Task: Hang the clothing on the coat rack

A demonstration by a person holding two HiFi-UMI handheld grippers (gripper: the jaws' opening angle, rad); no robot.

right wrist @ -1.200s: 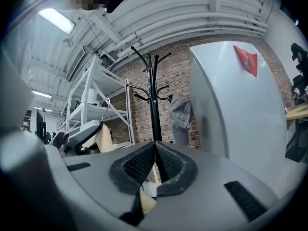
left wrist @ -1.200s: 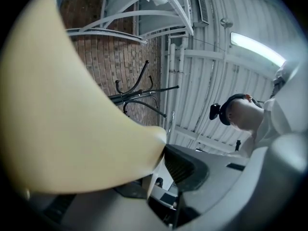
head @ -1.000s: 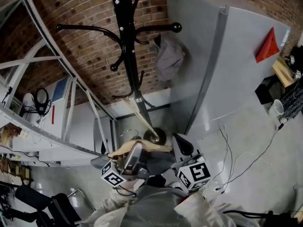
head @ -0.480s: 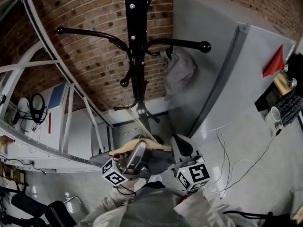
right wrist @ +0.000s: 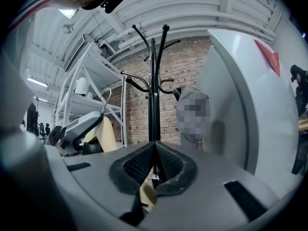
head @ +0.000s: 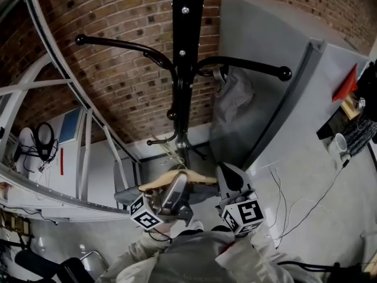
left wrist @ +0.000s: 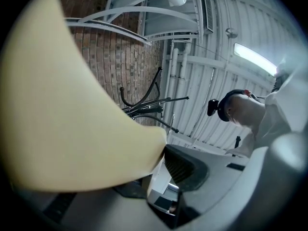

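Note:
The black coat rack [head: 181, 69] stands against the brick wall, straight ahead of both grippers. A grey garment [head: 232, 108] hangs from its right hook. Low in the head view I hold a pale wooden hanger [head: 177, 177] crosswise, with dark grey cloth under it. My left gripper [head: 177, 184] is shut on the hanger, which fills the left of the left gripper view [left wrist: 72, 119]. My right gripper [head: 227, 178] is shut on the hanger's other end. In the right gripper view its pads meet in front of the rack's pole [right wrist: 154, 95], with a beige sliver [right wrist: 147, 192] between them.
A tall grey panel [head: 283, 99] stands to the right of the rack, with a red triangle [head: 346, 81] on it. White metal shelving [head: 59, 158] runs along the left. Thin cables [head: 288, 199] lie on the floor at the right, near a white cup [head: 340, 143].
Both grippers have carried the hanger toward the rack. The rack now looks larger and more centred, and its base has slipped behind the hanger.

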